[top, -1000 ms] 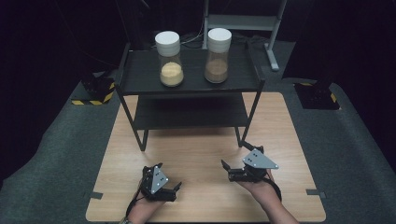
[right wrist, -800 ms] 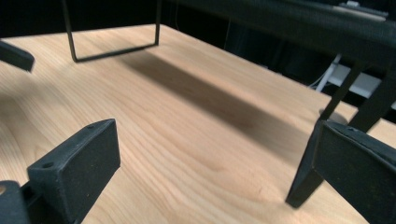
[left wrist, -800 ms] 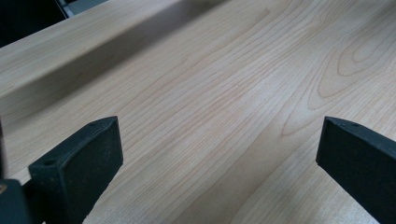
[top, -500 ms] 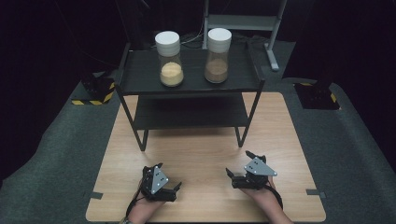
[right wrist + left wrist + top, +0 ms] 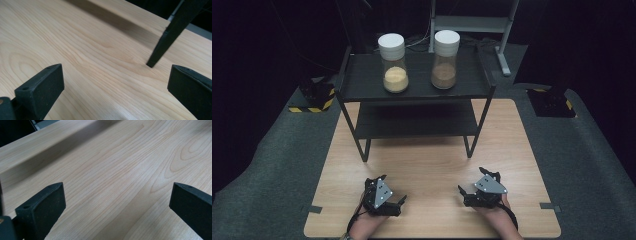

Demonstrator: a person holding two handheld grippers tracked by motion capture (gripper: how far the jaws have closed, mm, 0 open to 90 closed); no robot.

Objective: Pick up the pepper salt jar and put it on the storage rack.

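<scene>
2 tongs, left and right, gaping wide, empty, low over table; jars well beyond on shelf.

Setting: lab or recording studio, walls and far background blacked out. Pale wooden table on grey carpet; hazard-striped stand bases at far left and right. Black two-tier shelf carrying two white-lidded sample jars.

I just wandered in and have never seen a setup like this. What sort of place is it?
Probably a lab or studio for recording handling demonstrations. A wooden table stands on grey matting amid dark surroundings, a black shelf holds two jars of powder, and a person holds a camera-fitted left gripper and right gripper.
</scene>
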